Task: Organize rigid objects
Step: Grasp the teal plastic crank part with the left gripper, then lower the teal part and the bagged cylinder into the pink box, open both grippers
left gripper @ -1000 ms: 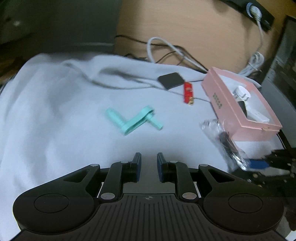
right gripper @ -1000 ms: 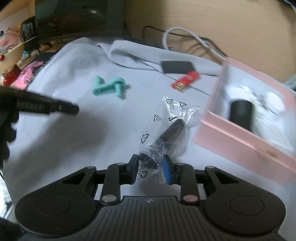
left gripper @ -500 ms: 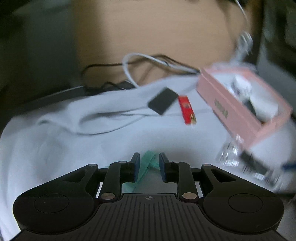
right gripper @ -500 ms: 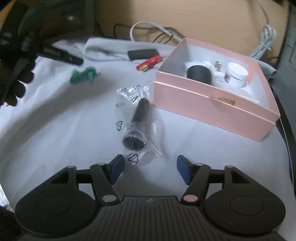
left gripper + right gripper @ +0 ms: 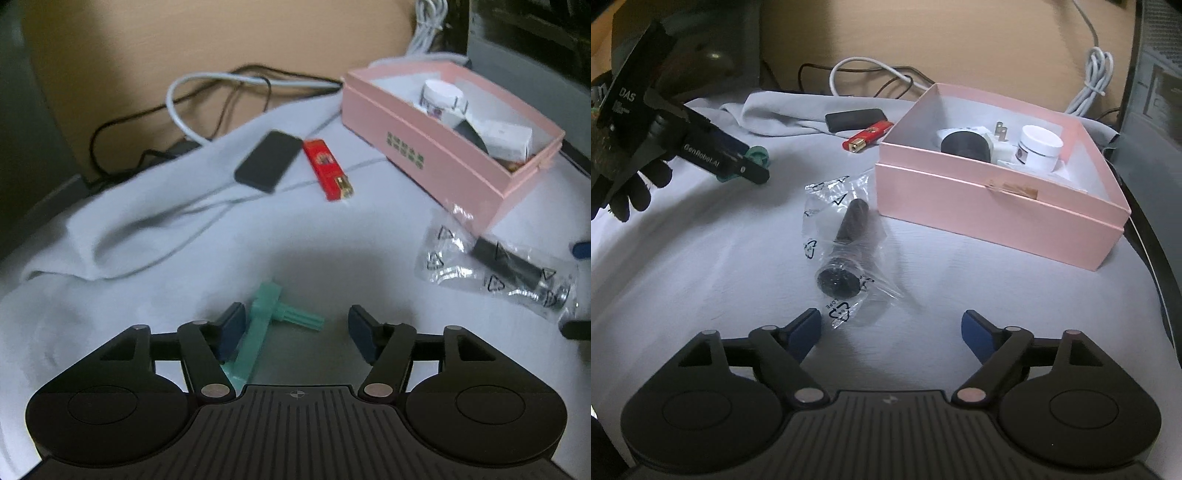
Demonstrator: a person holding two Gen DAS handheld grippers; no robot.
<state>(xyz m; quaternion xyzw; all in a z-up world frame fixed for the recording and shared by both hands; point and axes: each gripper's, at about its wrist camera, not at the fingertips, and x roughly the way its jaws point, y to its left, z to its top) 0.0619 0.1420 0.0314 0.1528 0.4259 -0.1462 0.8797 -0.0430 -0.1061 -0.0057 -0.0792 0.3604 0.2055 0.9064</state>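
A teal plastic crank piece [image 5: 260, 325] lies on the white cloth between the fingers of my left gripper [image 5: 297, 330], which is open around it, the left pad next to its bar. In the right wrist view the left gripper [image 5: 738, 162] partly hides the teal piece [image 5: 759, 155]. A black cylindrical part in a clear plastic bag [image 5: 846, 236] lies just ahead of my right gripper [image 5: 892, 332], which is open and empty. The bag also shows in the left wrist view [image 5: 506, 264]. A pink box [image 5: 993, 206] holds a white jar, a black cylinder and a white plug.
A red lighter [image 5: 327, 170] and a flat black rectangular object [image 5: 269, 160] lie on the cloth behind the teal piece. White and black cables [image 5: 207, 96] run along the wooden back wall. A dark device stands at the right edge [image 5: 1160, 85].
My left gripper moved forward over the teal piece and opened around it. My right gripper let go of the bagged part, opened wide and drew back from it.
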